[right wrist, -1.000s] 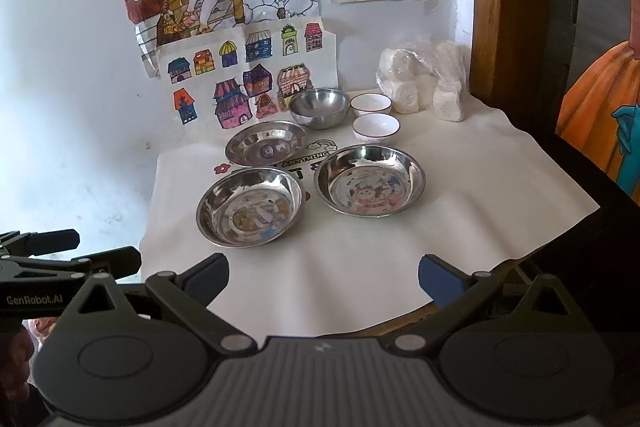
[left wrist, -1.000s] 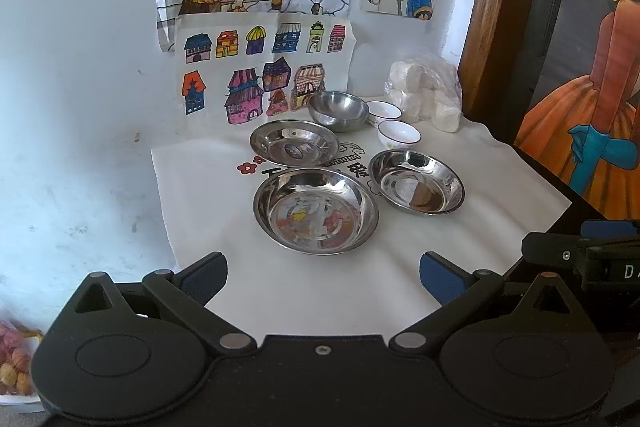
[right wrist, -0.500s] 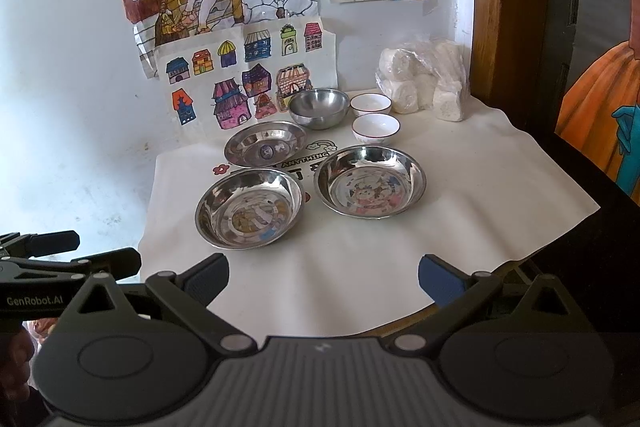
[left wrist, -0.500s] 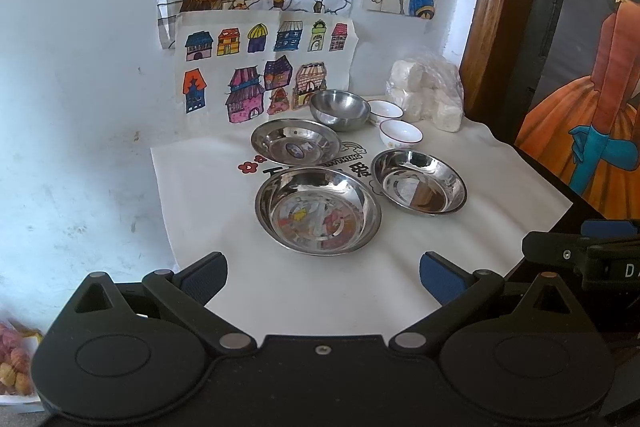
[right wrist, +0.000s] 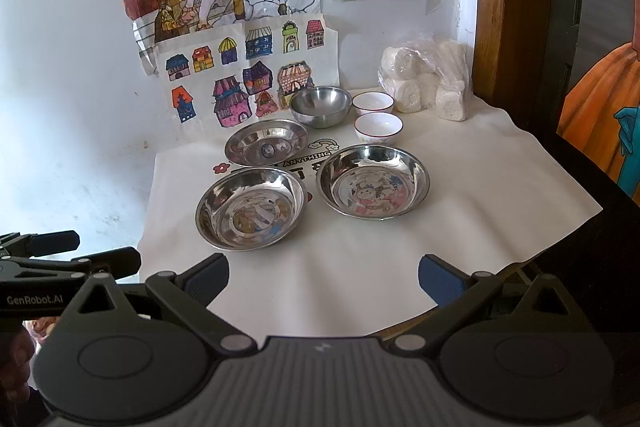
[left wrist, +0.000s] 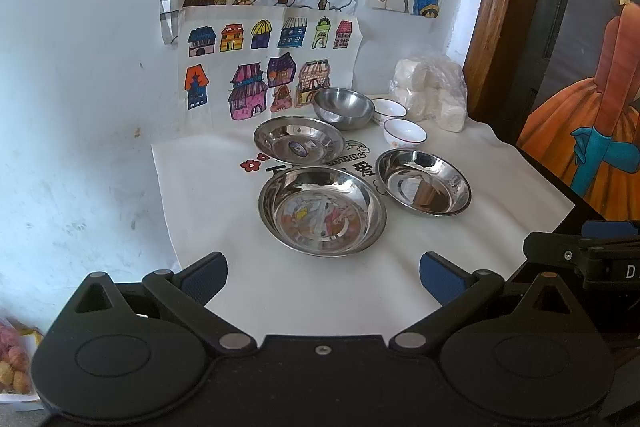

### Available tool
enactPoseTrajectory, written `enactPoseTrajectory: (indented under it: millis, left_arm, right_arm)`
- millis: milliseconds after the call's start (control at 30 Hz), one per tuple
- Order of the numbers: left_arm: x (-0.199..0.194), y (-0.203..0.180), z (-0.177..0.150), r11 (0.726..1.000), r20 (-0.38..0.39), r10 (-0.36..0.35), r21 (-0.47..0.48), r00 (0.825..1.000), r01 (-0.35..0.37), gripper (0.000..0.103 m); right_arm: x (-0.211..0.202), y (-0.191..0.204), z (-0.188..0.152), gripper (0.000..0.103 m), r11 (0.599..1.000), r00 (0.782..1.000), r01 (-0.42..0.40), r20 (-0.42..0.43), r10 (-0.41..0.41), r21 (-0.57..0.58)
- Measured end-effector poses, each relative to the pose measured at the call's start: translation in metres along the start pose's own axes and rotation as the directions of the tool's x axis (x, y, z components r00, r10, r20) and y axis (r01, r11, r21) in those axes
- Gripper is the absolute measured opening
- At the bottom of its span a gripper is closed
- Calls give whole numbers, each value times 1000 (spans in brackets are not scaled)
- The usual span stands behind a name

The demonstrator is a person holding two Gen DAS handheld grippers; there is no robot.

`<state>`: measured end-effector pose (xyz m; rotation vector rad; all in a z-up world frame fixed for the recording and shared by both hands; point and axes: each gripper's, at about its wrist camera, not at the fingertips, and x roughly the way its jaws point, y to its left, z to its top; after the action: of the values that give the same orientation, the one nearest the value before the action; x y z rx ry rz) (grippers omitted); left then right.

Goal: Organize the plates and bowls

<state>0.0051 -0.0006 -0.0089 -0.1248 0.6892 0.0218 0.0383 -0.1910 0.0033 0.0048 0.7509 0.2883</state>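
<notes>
Three steel plates lie on a white cloth: a near-left plate, a right plate and a smaller far plate. Behind them stand a steel bowl and two white bowls with red rims. My left gripper hovers open over the cloth's near edge, short of the near-left plate. My right gripper is also open and empty, in front of both near plates.
The white cloth covers a dark table against a white wall hung with coloured drawings. A clear bag of white rolls sits at the back right beside a wooden frame. The left gripper's body shows at the right view's left edge.
Both views have crept slightly closer to the dishes. Nothing on the cloth has moved, and both grippers stay open.
</notes>
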Motion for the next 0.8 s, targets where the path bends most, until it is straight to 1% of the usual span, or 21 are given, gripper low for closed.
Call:
enactPoseTrajectory:
  millis: [333,800]
  left_arm:
    - [8,8,0,1000,-9,-5,-11,1000,5,102]
    - [14,8,3,1000,-25,-14,-17,1000,14,102]
  right_arm:
    - [2,1,1,103,1000,1000,2,-5,-2,-1]
    - [11,4,4,103,1000,1000,16,-21,-16,-5]
